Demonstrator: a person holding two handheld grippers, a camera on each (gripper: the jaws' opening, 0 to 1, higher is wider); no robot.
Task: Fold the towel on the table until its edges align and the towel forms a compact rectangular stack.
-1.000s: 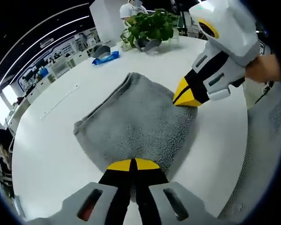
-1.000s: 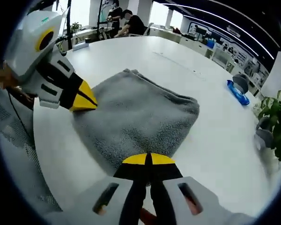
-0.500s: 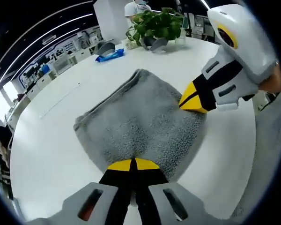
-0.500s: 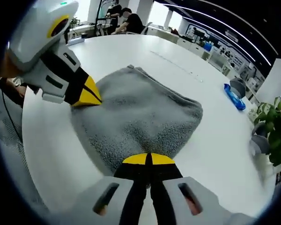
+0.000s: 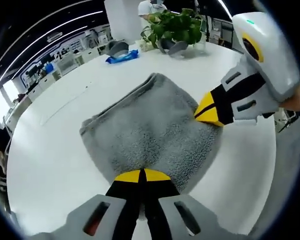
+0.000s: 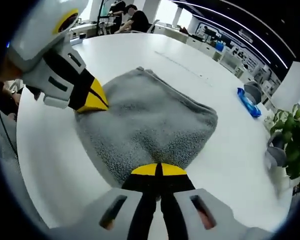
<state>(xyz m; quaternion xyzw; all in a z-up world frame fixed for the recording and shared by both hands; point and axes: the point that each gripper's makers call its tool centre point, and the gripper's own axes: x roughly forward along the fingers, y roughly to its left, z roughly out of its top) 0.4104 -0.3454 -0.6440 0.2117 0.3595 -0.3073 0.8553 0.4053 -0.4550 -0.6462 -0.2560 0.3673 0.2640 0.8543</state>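
A grey towel [image 5: 150, 130] lies folded on the round white table [image 5: 50, 150], its near edge held up at two corners. My left gripper [image 5: 141, 176] is shut on the near corner of the towel. The right gripper [image 5: 208, 114] comes in from the right in the left gripper view, shut on the other near corner. In the right gripper view the same towel [image 6: 150, 125] spreads ahead, my right gripper [image 6: 158, 170] is shut on its corner, and the left gripper [image 6: 92, 101] pinches the corner at the left.
A potted green plant [image 5: 175, 27] and a blue object [image 5: 121, 57] stand at the table's far side. The plant [image 6: 295, 140] and blue object [image 6: 249, 100] also show in the right gripper view. People sit at desks [image 6: 135, 17] beyond the table.
Both grippers have drawn slightly back and up with the towel's near corners still held; the towel sits a little further into view. Nothing was let go.
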